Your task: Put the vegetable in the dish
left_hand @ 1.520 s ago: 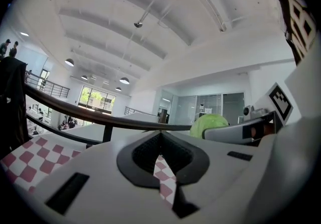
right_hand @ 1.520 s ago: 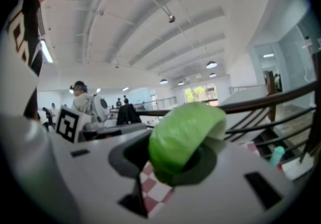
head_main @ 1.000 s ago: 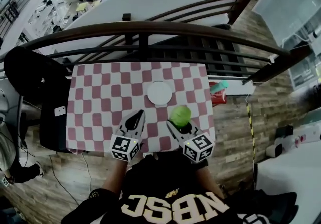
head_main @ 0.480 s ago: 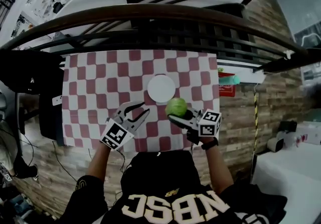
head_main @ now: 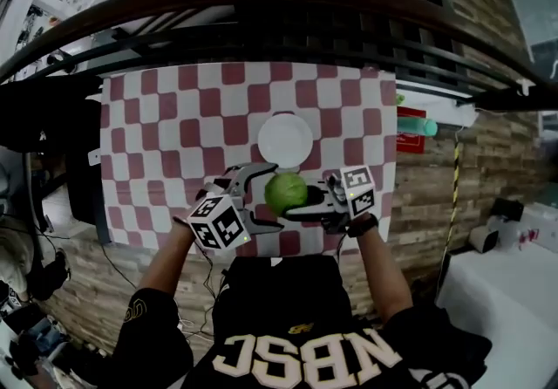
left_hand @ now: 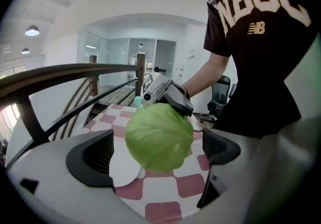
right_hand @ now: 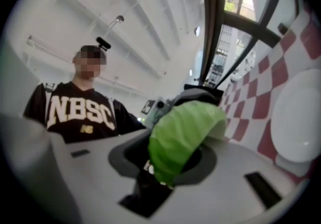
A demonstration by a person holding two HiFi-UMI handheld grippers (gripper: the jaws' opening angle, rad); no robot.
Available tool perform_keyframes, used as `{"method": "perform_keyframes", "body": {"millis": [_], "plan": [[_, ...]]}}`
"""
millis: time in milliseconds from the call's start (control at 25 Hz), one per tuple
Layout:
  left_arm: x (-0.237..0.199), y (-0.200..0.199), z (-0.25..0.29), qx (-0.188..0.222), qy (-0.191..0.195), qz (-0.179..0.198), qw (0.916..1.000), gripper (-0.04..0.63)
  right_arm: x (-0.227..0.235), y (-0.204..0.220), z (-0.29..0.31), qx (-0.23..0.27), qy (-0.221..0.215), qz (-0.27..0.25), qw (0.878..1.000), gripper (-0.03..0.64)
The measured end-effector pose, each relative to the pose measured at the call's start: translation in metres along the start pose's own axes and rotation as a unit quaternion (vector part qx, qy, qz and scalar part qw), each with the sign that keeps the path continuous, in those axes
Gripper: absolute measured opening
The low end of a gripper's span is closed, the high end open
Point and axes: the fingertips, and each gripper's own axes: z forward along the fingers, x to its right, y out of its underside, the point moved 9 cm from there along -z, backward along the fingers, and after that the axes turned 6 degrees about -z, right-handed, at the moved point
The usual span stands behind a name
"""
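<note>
My right tongs (head_main: 305, 201) grip the green cabbage (head_main: 286, 192) above the checkered worktop's (head_main: 174, 134) near edge, just short of the white plate (head_main: 285, 139), while my left tongs (head_main: 275, 195), just sprung wide, straddle it without touching, probably ready to steady it.

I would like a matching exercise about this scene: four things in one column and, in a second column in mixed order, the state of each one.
Things:
1. cabbage
2. dish
3. left tool
4. right tool

States:
A. white and empty, lying on the checked cloth
B. shut on the vegetable
C. green, held off the cloth
D. jaws wide apart, pressing on nothing

Pairs: 1-C, 2-A, 3-D, 4-B.

Note: the left tool's jaws have just been opening. The cabbage stands between them, but they do not touch it.
</note>
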Motion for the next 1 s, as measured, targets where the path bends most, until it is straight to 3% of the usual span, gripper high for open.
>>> {"method": "perform_keyframes", "body": {"millis": [160,280,360,480,600,760,1000], "plan": [[0.002,-0.004,0.007,0.004,0.019,0.036,0.9992,0.549,0.006,-0.002,0.012,-0.014,-0.066,-0.006,0.998,0.127],[-0.003,-0.005,0.009,-0.011,0.029,0.021,0.9993,0.522,0.013,-0.004,0.013,0.018,-0.111,0.014,0.994,0.127],[-0.009,-0.004,0.008,-0.024,0.025,0.006,0.9994,0.518,0.019,-0.006,0.013,0.031,-0.118,0.02,0.992,0.127],[-0.016,0.0,0.011,-0.038,0.022,-0.004,0.999,0.517,0.024,-0.007,0.011,0.018,-0.103,0.018,0.994,0.129],[-0.02,0.0,0.019,-0.048,0.022,-0.005,0.9986,0.515,0.028,-0.005,0.001,-0.037,-0.083,0.014,0.996,0.15],[-0.029,0.001,0.029,-0.057,0.002,-0.003,0.9984,0.515,0.031,-0.004,-0.028,-0.09,0.0,-0.013,0.996,0.182],[-0.045,-0.008,0.037,-0.009,-0.039,-0.037,0.9985,0.515,0.029,-0.016,-0.064,-0.03,0.065,-0.029,0.997,0.196]]}}
